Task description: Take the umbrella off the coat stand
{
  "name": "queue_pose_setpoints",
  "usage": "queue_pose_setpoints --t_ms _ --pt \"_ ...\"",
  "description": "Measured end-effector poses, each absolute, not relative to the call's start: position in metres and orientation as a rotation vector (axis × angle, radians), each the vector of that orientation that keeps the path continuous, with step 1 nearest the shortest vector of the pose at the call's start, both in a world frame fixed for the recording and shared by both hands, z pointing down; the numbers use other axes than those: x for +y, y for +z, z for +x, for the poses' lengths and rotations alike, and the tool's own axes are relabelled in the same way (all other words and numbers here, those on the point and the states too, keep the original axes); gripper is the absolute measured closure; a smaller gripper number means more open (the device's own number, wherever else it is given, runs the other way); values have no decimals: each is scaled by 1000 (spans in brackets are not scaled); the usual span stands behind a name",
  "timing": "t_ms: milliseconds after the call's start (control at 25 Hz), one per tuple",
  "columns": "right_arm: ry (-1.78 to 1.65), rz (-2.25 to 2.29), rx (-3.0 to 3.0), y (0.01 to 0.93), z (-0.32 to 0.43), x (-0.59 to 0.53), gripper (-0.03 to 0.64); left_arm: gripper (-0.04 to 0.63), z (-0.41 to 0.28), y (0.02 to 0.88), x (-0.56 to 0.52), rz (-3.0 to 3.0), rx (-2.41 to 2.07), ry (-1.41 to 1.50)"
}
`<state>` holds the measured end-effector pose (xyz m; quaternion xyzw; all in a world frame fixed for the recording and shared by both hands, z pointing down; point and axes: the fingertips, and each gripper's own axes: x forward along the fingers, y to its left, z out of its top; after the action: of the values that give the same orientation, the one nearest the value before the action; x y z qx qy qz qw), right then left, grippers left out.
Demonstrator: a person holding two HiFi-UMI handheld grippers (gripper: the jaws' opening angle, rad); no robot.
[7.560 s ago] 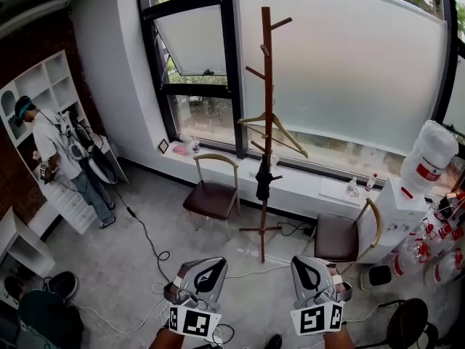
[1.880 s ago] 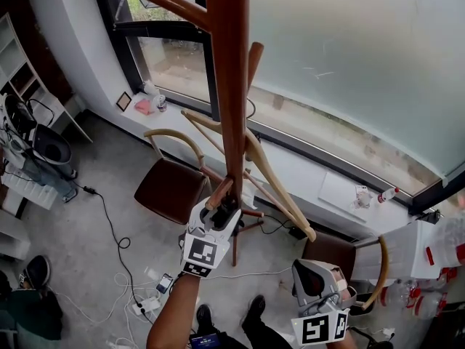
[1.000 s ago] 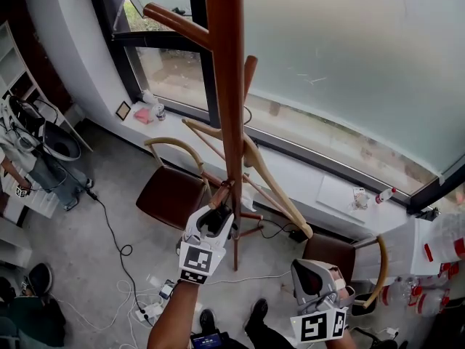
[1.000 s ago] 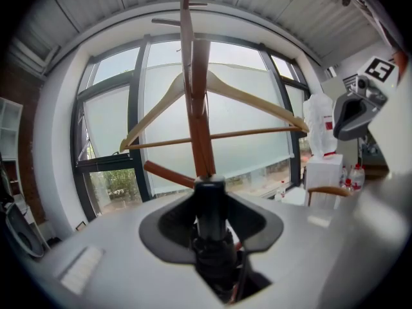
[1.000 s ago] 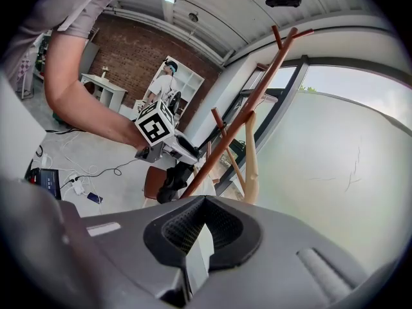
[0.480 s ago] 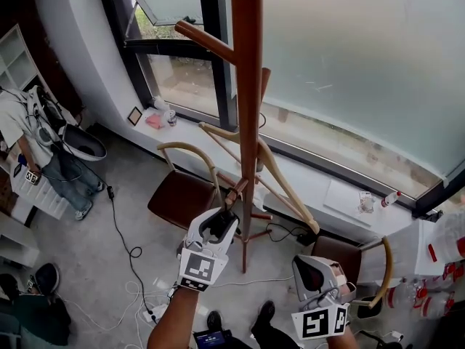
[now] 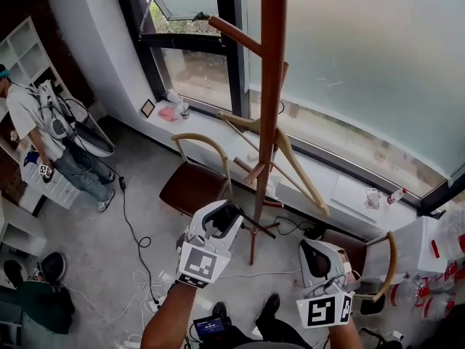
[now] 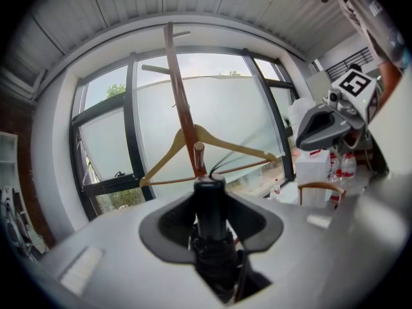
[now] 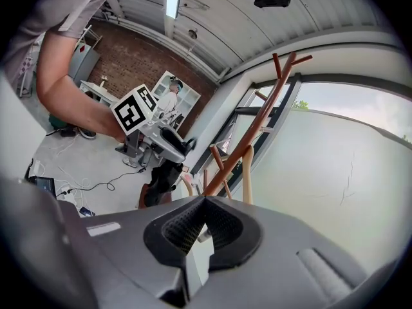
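Left tool (image 7: 227, 213) is clenched on the black umbrella (image 8: 210, 217), which is held at frame centre just before the coat stand (image 7: 272, 86). Right tool (image 7: 316, 253) is closed and empty. Any loop could be snagged on a peg or the hanger (image 8: 238, 143), and the stand tipped.

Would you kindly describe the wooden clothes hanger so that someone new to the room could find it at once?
Look to the big frosted window, with a tall reddish-brown wooden coat stand before it. Partway down its pole hangs the pale wooden clothes hanger. It is lighter than the stand's stubby pegs and alone forms a triangle, two sloping arms over a straight bar.
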<state>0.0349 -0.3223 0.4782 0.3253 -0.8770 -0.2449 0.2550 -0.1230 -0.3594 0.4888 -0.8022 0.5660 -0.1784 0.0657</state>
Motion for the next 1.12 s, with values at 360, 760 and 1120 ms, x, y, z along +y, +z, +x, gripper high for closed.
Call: queue_pose_setpoints --t_ms 360,760,1120 --pt "-709 911 -2422 446 19 -306 614 449 -130 443 -313 -2382 1657 -548" --pt "-740 933 -2465 416 5 -291 615 449 -132 391 -260 -2341 1574 -505" --pt "-787 964 -2492 384 -11 -277 615 449 -140 358 -219 -2322 1520 -477"
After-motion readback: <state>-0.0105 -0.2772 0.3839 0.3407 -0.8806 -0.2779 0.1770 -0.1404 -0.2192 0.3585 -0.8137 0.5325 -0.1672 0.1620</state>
